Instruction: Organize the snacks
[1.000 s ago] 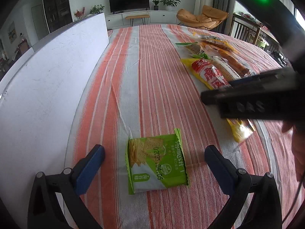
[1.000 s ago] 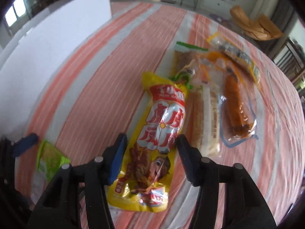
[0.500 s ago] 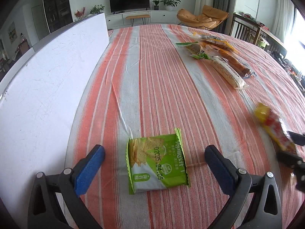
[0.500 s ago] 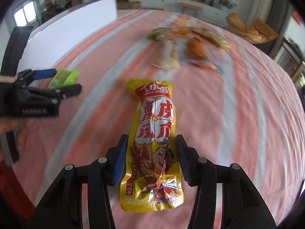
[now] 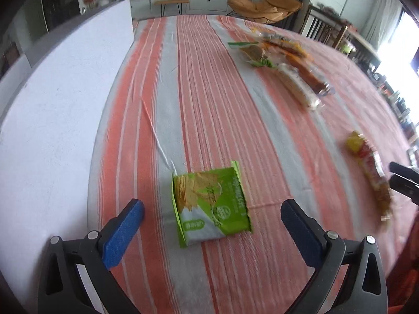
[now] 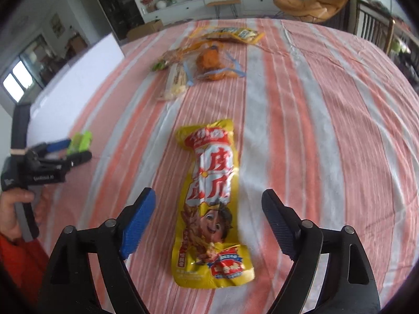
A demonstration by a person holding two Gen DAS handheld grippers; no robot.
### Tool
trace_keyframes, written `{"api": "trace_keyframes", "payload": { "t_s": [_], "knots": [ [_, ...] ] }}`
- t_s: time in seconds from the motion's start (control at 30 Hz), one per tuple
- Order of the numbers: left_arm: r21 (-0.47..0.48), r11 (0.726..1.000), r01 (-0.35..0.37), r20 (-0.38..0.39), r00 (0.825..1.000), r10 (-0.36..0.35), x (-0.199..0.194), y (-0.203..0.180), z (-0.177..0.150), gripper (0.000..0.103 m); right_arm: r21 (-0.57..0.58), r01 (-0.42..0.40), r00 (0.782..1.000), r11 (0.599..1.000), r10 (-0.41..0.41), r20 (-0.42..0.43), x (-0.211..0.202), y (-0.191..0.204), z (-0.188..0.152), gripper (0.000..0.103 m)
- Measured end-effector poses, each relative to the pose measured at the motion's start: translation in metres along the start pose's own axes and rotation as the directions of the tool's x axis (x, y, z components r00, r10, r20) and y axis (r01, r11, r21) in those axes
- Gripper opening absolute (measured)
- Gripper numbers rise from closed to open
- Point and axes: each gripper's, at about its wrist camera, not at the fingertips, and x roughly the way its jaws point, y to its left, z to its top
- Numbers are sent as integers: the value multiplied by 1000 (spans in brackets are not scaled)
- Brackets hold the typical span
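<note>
A green cracker packet [image 5: 209, 204] lies flat on the striped cloth between the wide-open fingers of my left gripper [image 5: 212, 209]. A long yellow and red snack bag [image 6: 209, 198] lies flat on the cloth between the open fingers of my right gripper [image 6: 209, 201]. It also shows at the right of the left wrist view [image 5: 369, 170]. The left gripper [image 6: 70, 151] shows at the left of the right wrist view with the green packet [image 6: 80, 141] by it.
Several other snack packs [image 6: 207, 60] lie in a cluster at the far side of the cloth; they also show in the left wrist view [image 5: 285, 65]. A white board [image 5: 52, 120] stands along the left edge. Chairs and a TV cabinet lie beyond.
My right gripper carried the yellow bag away from the cluster toward the near right, set it flat and opened. The left gripper shifted slightly; the green packet stayed put.
</note>
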Motion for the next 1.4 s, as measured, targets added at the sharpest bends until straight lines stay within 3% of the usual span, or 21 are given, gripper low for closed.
{"api": "trace_keyframes", "payload": {
  "t_s": [0.03,0.1,0.27,0.37,0.4,0.43,0.47,0.53,0.6,0.7,0.77,0.83,0.9,0.97,1.07,1.17,1.23,1.3,1.33,1.4],
  "knots": [
    [-7,1000,28,1,1000,-28,-4,2,0,103,18,-5,1000,1000,5,7,-6,-6,4,86],
    [29,1000,7,7,1000,-7,-7,-4,0,103,38,2,1000,999,-2,4,-12,-12,12,87],
    [171,973,-156,7,988,157,12,-36,-3,102,-23,-4,993,1000,2,-116,-3,3,27,88],
    [77,990,-116,46,993,112,8,-30,-3,78,-85,47,979,995,-63,-194,20,13,25,88],
    [54,990,-134,77,989,129,4,-28,-3,47,-106,66,974,992,-87,-211,25,15,21,87],
    [51,986,-158,93,984,153,2,-26,-4,48,-130,72,970,989,-99,-221,32,18,17,69],
    [39,990,-139,94,986,135,1,-23,-5,48,-149,74,969,986,-106,-221,34,20,14,50],
    [-13,998,-61,119,991,62,-9,-15,-10,48,-173,111,969,979,-145,-200,31,20,10,50],
    [-69,997,22,162,987,-10,-24,-7,-14,48,-100,53,979,994,-71,-193,22,12,10,50],
    [-156,974,163,239,963,-123,-55,6,-14,48,-28,-4,992,1000,0,-129,-4,9,20,50],
    [-192,949,249,304,935,-184,-87,17,-12,48,26,-84,992,996,86,-91,-20,15,34,50],
    [-198,938,284,375,906,-195,-127,31,-8,48,29,-169,984,985,171,-43,-38,39,54,50],
    [-197,948,251,420,895,-149,-161,47,-5,48,-5,-243,970,970,243,-7,-50,73,73,50],
    [-215,961,173,448,892,-61,-194,75,-7,48,-50,-343,939,938,344,10,-58,121,93,50],
    [-277,961,-5,425,896,127,-222,125,-19,49,-131,-456,889,880,458,-22,-55,201,113,51],
    [-360,920,-154,356,889,288,-227,173,-39,57,-221,-510,858,831,509,-66,-40,278,124,51],
    [-416,881,-224,292,885,363,-225,203,-53,89,-251,-540,840,804,535,-91,-26,314,126,56],
    [-451,857,-250,264,880,395,-221,219,-65,91,-246,-590,807,769,577,-130,-10,339,124,71],
    [-466,846,-258,251,879,406,-219,225,-72,91,-237,-597,801,766,584,-131,-5,343,122,80],
    [-494,831,-257,250,873,419,-216,231,-84,91,-240,-595,801,767,592,-93,-5,334,119,81]
  ]
}}
